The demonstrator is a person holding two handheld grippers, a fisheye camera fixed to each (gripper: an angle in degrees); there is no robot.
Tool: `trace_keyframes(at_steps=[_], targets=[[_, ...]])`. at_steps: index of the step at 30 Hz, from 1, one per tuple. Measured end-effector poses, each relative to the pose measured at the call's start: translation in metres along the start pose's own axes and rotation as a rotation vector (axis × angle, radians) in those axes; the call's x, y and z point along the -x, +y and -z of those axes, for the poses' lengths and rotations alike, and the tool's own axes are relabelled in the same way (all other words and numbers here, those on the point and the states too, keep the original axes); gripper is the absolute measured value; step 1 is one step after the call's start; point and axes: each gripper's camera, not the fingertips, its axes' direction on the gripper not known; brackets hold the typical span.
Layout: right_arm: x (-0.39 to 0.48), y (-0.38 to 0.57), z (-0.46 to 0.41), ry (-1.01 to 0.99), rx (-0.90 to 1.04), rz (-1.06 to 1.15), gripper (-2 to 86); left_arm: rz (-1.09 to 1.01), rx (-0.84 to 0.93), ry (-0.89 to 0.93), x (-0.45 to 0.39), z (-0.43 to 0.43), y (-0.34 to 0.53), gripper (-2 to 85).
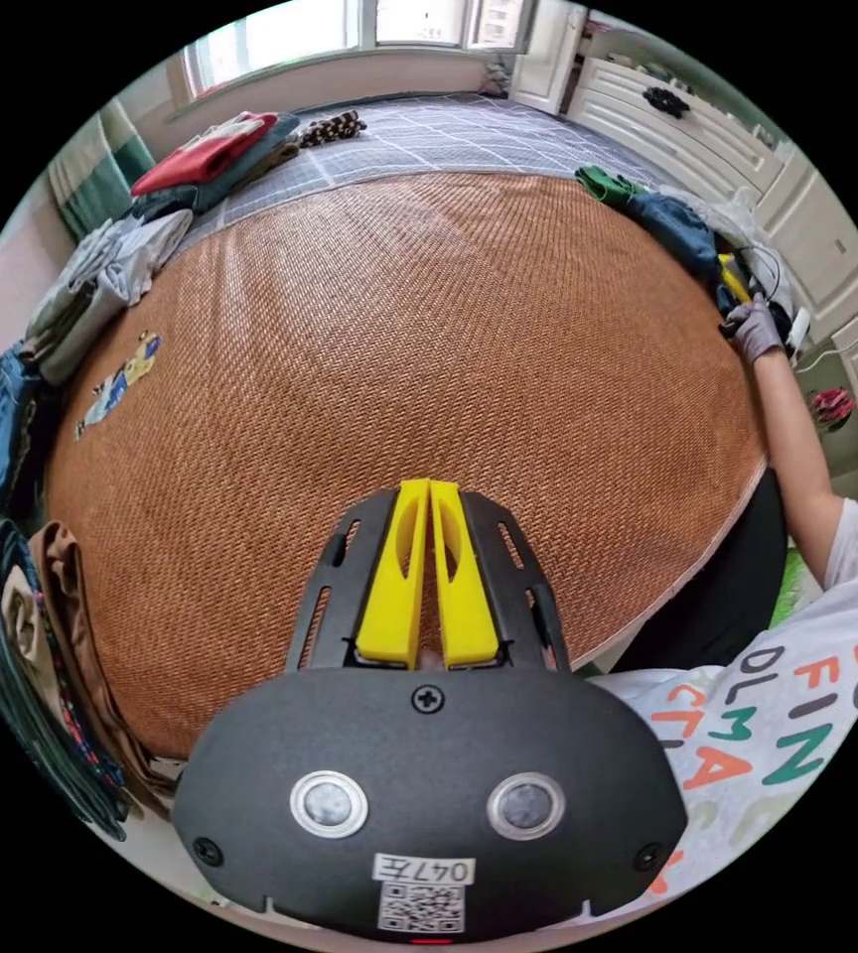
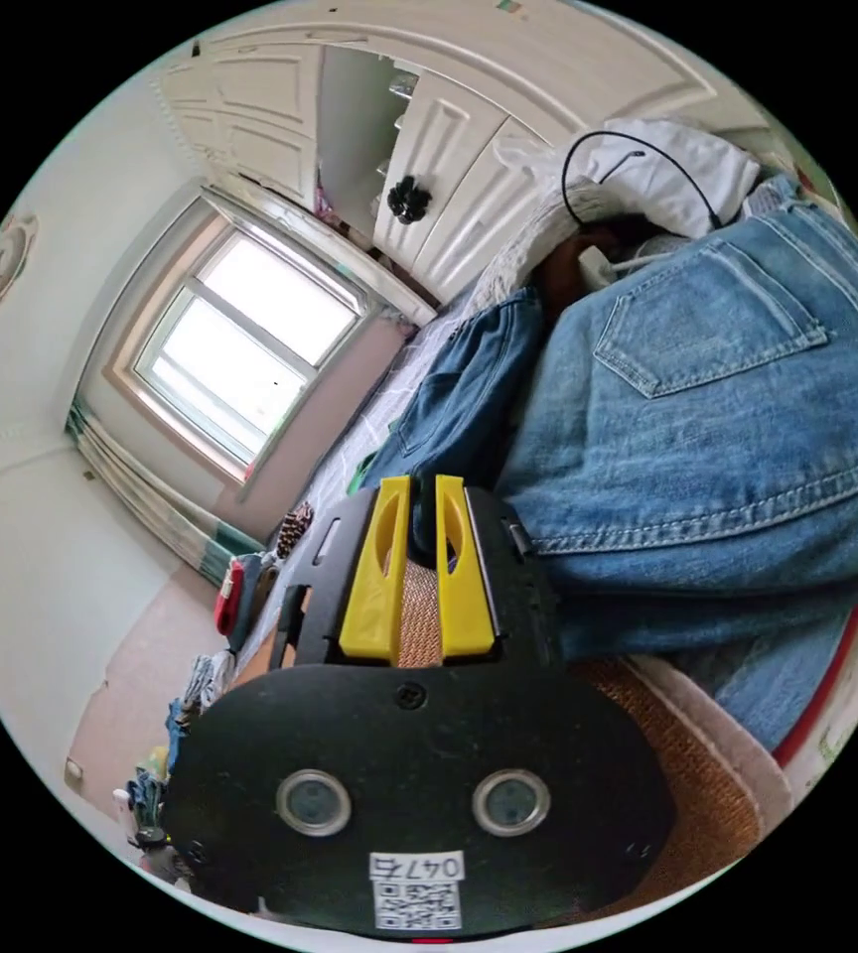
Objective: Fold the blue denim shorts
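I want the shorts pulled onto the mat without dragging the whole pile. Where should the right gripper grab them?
Probably the stitched hem edge of the blue denim shorts, the part nearest the right gripper. It runs as a firm doubled band that overhangs the woven mat, so slightly parted jaws could slide onto it from the mat side.

Woven mat (image 1: 429,338) edged with clothes (image 1: 101,288)

Left gripper (image 1: 429,484) closed, right gripper (image 2: 423,481) parted
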Motion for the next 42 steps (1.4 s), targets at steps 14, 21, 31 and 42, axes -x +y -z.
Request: trace_keyframes(at_steps=[14,21,31,42], targets=[[0.132,0.111,-0.047,-0.988,0.729,0.384,7.2,0.083,-0.031,0.205,0.062,-0.052,0.031,-1.0],[0.118,0.15,0.07,-0.413,0.457,0.345,8.0,0.077,-0.065,0.244,0.079,-0.077,0.06,-0.9],[0.116,0.216,0.036,0.075,0.733,0.257,4.6,0.064,-0.149,0.26,0.09,-0.108,0.117,4.6],[0.324,0.209,0.037,-0.164,0.537,0.637,-0.9,0.066,-0.259,0.54,0.115,-0.105,0.209,14.5]])
